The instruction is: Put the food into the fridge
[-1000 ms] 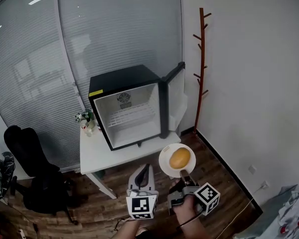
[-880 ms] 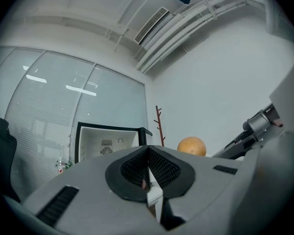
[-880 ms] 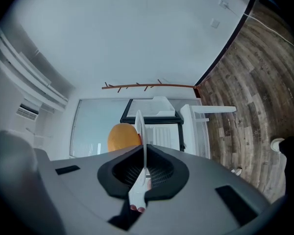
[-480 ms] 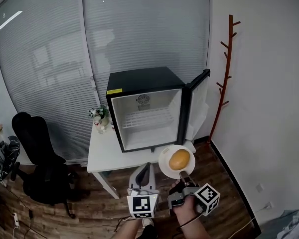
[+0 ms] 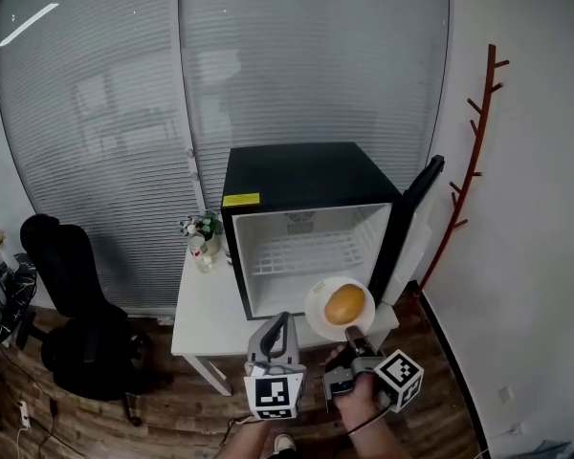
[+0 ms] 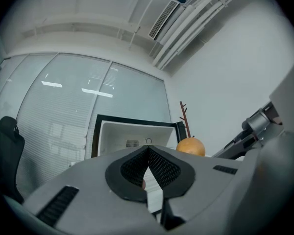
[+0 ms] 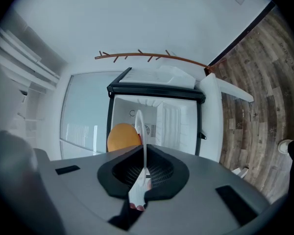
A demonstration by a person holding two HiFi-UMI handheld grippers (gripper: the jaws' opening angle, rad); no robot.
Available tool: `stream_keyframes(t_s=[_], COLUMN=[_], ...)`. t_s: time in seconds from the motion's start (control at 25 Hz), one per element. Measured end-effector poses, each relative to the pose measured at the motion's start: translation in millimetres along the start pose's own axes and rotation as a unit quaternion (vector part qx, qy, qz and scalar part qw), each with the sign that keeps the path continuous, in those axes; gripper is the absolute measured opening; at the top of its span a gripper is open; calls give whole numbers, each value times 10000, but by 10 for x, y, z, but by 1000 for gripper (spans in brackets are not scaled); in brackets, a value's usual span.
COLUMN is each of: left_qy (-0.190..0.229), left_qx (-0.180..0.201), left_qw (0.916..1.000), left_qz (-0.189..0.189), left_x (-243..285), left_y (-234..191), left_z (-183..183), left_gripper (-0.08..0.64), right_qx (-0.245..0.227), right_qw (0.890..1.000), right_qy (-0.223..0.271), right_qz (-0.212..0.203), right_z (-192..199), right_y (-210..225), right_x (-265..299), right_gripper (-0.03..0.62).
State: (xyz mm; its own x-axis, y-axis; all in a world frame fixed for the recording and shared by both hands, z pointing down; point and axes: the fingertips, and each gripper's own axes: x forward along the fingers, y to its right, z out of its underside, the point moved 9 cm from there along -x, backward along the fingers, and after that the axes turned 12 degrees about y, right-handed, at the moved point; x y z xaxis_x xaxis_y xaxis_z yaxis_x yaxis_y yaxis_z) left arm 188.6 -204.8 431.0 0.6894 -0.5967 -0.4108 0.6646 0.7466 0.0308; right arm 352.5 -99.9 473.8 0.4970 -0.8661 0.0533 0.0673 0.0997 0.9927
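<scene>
A: Item one, left gripper [image 5: 278, 321]?
B: Jaws together, nothing between them. It is carried just left of the right jaws.
A: Item two, right gripper [image 5: 350, 334]?
B: Jaws clamped thin on the rim of the plate [image 5: 315, 312]. The food [image 5: 345, 304], one round orange-brown piece, sits on the plate just beyond the jaws.
A: Change noted?
B: The fridge [image 5: 297, 172], door [image 5: 417, 220] open, stands on the counter [image 5: 206, 314]. It is larger and more centred ahead of both jaws than a second ago. Approach under way; placing inside is likely next.

Round orange food [image 5: 344, 304] on wht plate [image 5: 314, 312], nr open blk fridge [image 5: 306, 172].
</scene>
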Motion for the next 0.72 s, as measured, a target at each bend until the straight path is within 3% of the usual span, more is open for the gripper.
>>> stream_keyframes(t_s=[0.4, 0.72], left_qy=[0, -4], left_qx=[80, 179], left_qw=[9999, 9992], left_qz=[-143, -346], left_x=[703, 966], left_y=[-637, -786], left_z=[250, 359], left_gripper=[25, 25], right_qx=[-31, 39], right_qw=[9996, 9986], right_qy=[-276, -520], right_qz=[-48, -83], right_z=[406, 477], right_y=[-188, -241], right_x=[998, 1419], right_gripper=[32, 32])
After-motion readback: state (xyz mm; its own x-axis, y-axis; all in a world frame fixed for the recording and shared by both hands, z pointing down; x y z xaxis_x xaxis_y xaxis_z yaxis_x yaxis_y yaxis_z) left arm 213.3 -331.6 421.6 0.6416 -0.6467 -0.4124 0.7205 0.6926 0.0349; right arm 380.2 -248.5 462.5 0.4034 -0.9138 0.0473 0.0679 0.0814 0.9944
